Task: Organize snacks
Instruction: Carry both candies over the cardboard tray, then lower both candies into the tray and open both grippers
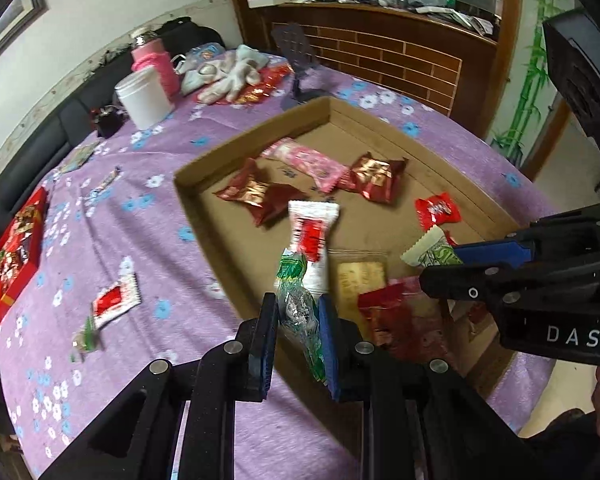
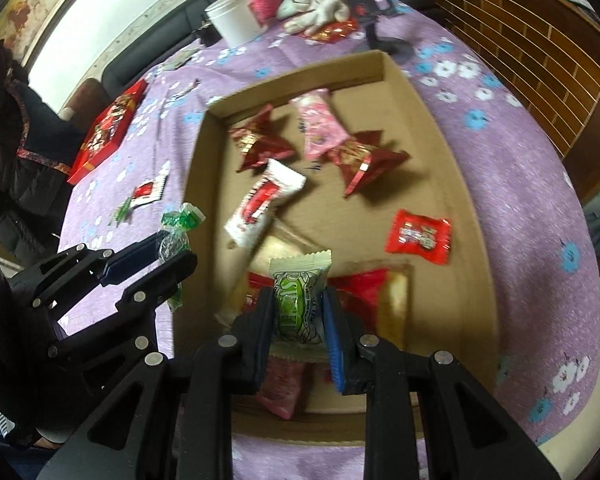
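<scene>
Snacks lie scattered in the shallow cardboard tray [image 1: 204, 216] on the purple flowered tablecloth [image 1: 140, 248]. The left gripper [image 1: 298, 332] is clamped on a green twist-wrapped candy [image 1: 300, 312] above the tray's near edge; the right gripper [image 2: 298, 320] is clamped on a green-and-cream packet [image 2: 296, 300] over the tray. A red-and-white packet [image 1: 116, 300] lies on the cloth outside
</scene>
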Demonstrator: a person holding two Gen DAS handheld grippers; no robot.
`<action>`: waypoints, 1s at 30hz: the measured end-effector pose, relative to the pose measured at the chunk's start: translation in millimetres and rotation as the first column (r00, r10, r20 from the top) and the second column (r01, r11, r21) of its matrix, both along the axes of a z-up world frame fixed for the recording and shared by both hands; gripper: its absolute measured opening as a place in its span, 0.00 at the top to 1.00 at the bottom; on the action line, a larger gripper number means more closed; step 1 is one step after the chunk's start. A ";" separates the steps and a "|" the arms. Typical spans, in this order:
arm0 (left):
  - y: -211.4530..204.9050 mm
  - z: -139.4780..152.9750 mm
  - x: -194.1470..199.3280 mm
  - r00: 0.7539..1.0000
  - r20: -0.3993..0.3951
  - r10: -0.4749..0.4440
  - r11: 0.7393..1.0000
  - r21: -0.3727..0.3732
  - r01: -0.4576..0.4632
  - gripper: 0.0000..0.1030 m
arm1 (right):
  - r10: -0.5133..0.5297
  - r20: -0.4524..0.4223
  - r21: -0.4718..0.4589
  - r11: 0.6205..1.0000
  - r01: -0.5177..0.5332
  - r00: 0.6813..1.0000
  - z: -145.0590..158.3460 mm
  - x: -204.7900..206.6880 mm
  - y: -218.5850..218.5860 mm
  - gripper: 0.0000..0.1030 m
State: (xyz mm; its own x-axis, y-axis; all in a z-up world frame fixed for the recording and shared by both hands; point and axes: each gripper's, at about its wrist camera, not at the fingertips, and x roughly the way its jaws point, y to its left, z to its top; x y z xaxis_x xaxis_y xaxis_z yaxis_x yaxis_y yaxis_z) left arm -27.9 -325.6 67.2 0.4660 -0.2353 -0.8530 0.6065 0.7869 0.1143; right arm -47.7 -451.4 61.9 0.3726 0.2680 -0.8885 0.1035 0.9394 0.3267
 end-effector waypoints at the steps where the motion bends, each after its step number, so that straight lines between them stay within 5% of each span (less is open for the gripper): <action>1: -2.1 -1.6 -0.5 1.000 -0.006 -0.006 1.000 0.000 0.006 0.81 | -0.004 -0.006 -0.003 1.000 0.004 1.000 -1.3 -1.1 -2.1 0.77; 21: -12.4 -8.7 -5.7 0.995 -0.060 -0.077 0.997 -0.032 0.075 0.79 | -0.050 -0.023 -0.032 0.998 0.049 0.998 -3.0 -7.0 -10.0 0.76; 25: -7.4 -4.3 -4.3 0.996 -0.056 -0.071 0.996 -0.056 0.068 0.63 | -0.071 -0.009 -0.040 0.997 0.070 0.997 2.1 -7.0 -12.7 0.76; 30: 3.8 5.0 -1.5 0.997 -0.049 -0.052 0.994 -0.103 0.047 0.63 | -0.095 0.013 -0.047 0.994 0.095 0.995 9.3 -7.4 -14.5 0.76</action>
State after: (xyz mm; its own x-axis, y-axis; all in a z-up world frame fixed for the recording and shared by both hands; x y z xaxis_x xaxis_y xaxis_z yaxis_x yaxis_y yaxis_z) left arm -29.3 -321.8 72.2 0.4080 -0.3434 -0.8459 0.6479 0.7617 0.0033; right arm -55.1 -465.9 71.2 0.4038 0.1886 -0.8952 0.1896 0.9400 0.2836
